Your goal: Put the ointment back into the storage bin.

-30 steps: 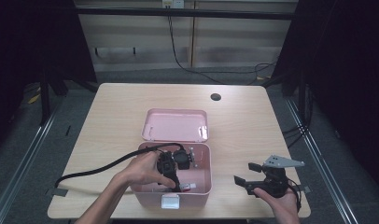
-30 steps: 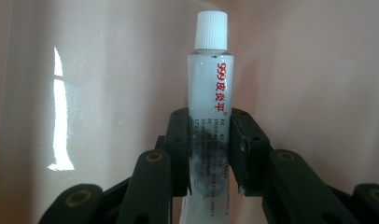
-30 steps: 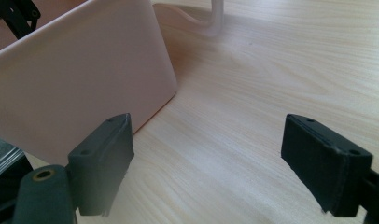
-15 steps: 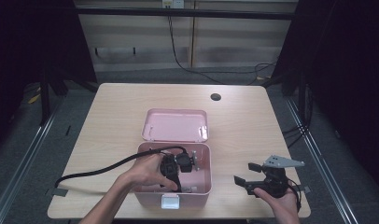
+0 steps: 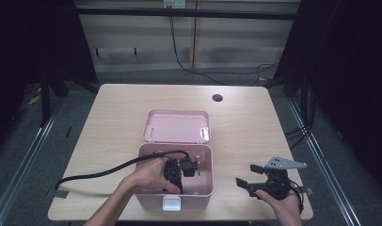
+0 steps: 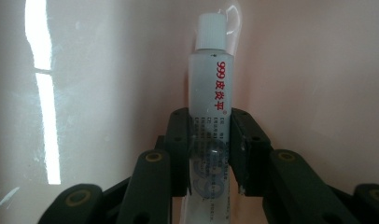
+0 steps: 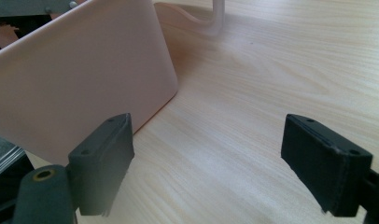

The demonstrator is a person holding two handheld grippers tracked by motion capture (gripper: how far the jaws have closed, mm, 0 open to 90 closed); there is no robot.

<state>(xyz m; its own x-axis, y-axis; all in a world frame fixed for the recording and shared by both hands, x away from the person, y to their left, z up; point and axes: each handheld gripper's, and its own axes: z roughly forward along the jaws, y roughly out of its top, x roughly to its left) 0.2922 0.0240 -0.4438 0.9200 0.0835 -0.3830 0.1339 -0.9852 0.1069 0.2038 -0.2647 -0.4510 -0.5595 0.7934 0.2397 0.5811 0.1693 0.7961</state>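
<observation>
Left tool (image 6: 210, 154) down inside open pink box (image 5: 203, 188), jaws clamped on translucent tube (image 6: 211, 93), white cap, red "999" print, lying against box's pink inner surface. Box lid (image 5: 175, 126) flipped back on desk (image 5: 114, 117). Right tool (image 7: 211, 163) low over desk beside box's outer wall, jaws wide apart, holding nothing.

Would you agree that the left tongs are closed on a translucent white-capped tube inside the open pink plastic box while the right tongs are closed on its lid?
Not quite: the right tongs are open and empty above the wooden table, as the right gripper view shows. The left tongs do grip the translucent white-capped tube inside the open pink plastic box.
</observation>
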